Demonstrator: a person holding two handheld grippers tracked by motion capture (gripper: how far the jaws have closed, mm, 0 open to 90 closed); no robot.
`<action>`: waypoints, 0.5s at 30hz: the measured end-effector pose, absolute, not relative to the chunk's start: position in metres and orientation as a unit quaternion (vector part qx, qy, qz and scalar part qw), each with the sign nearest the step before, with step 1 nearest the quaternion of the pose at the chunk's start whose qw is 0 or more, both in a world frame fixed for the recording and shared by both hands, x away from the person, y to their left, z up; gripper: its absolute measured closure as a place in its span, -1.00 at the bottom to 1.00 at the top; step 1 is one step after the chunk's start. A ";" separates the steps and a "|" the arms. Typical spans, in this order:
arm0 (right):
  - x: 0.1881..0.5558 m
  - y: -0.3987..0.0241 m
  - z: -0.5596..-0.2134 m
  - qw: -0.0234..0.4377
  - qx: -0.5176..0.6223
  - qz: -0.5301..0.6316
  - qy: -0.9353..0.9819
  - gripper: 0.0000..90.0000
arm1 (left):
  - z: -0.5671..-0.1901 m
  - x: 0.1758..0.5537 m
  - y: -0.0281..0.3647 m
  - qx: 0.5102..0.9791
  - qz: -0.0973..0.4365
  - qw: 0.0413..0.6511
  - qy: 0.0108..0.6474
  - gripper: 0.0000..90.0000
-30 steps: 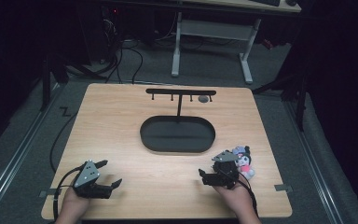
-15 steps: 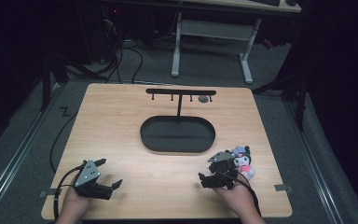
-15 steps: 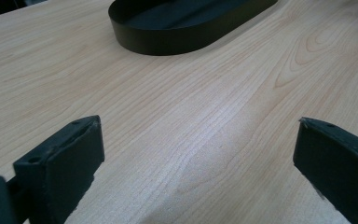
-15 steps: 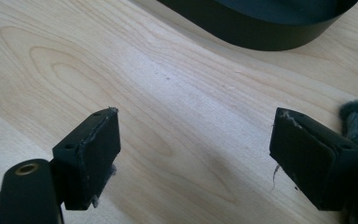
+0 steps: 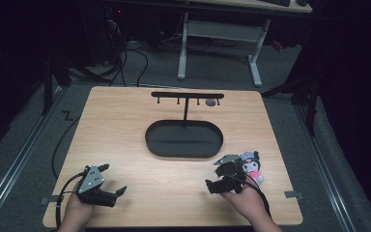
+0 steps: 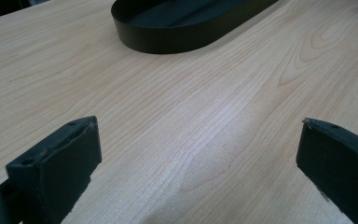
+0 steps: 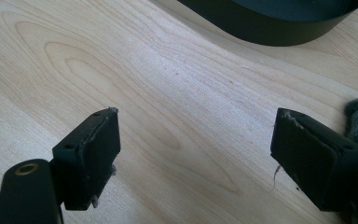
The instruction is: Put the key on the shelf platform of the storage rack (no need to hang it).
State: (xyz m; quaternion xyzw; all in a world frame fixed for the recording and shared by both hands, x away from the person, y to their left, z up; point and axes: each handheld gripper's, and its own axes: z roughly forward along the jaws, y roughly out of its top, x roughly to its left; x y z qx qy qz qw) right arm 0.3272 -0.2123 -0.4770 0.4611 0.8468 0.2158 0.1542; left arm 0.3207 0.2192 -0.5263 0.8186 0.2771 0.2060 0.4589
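Right gripper (image 5: pixel 221 177) has swung left off the small black-and-pink plush toy (image 5: pixel 250 166); both grippers' jaws apart, empty.
Plush, just outside right jaw, looks soft, light; pinch its body. Left gripper (image 5: pixel 107 182) idle.

Left hand (image 5: pixel 75 212): we see it enter from the bottom edge, holding the left gripper (image 5: pixel 112 180) low over the desk (image 5: pixel 125 125). Jaws spread wide, nothing between them, pointing right and slightly forward. Grey three-cornered plate on top; cable loops off to the left.

Right hand (image 5: pixel 245 203): we see it enter from the bottom edge, holding the right gripper (image 5: pixel 213 175) low over the desk. Jaws spread wide, empty, pointing left. Cable trails back along the wrist.
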 end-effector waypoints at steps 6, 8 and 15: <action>0.328 -0.212 -0.471 0.133 0.459 0.209 0.853 -0.67 | -0.526 0.320 0.219 0.819 0.208 0.458 0.276 -0.99; 0.328 -0.212 -0.470 0.129 0.454 0.206 0.857 -0.67 | -0.526 0.320 0.219 0.819 0.210 0.457 0.278 -0.99; 0.332 -0.211 -0.468 0.105 0.448 0.183 0.869 -0.66 | -0.525 0.318 0.219 0.818 0.214 0.459 0.273 -0.99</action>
